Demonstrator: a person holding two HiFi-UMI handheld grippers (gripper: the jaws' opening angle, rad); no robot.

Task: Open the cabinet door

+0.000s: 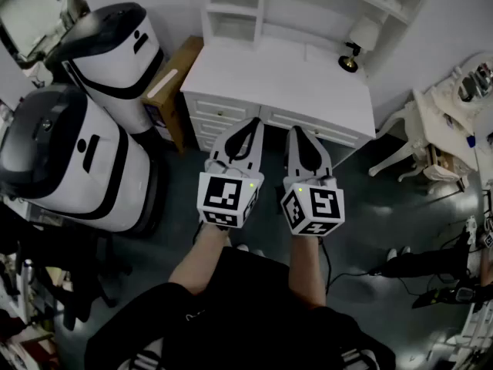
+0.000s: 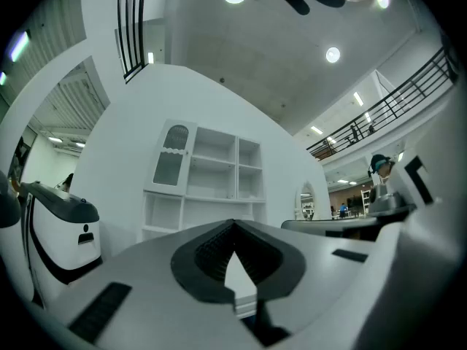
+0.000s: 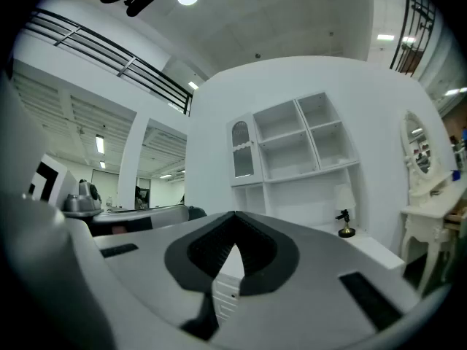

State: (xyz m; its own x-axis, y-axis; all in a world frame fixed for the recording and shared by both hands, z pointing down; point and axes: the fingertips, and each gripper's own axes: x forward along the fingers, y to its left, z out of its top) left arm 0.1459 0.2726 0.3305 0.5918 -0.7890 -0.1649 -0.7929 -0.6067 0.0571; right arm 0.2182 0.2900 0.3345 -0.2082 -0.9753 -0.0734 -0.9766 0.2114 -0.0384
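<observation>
A white desk [image 1: 285,72] with drawers carries a white hutch [image 1: 231,6] at its back. The hutch's upper left compartment has a cabinet door with an arched glass pane [image 2: 175,155] [image 3: 241,150], and it is closed. Both grippers are held side by side in front of the desk, well short of the hutch. My left gripper [image 1: 253,120] [image 2: 233,223] is shut with nothing between its jaws. My right gripper [image 1: 295,128] [image 3: 235,214] is also shut and empty. Both point roughly level toward the desk.
Two large white-and-black machines [image 1: 115,52] [image 1: 62,153] stand to the left, with a brown box [image 1: 173,83] between them and the desk. A small lamp [image 1: 354,48] sits on the desk's right end. White furniture [image 1: 439,129] and floor cables [image 1: 416,268] lie to the right.
</observation>
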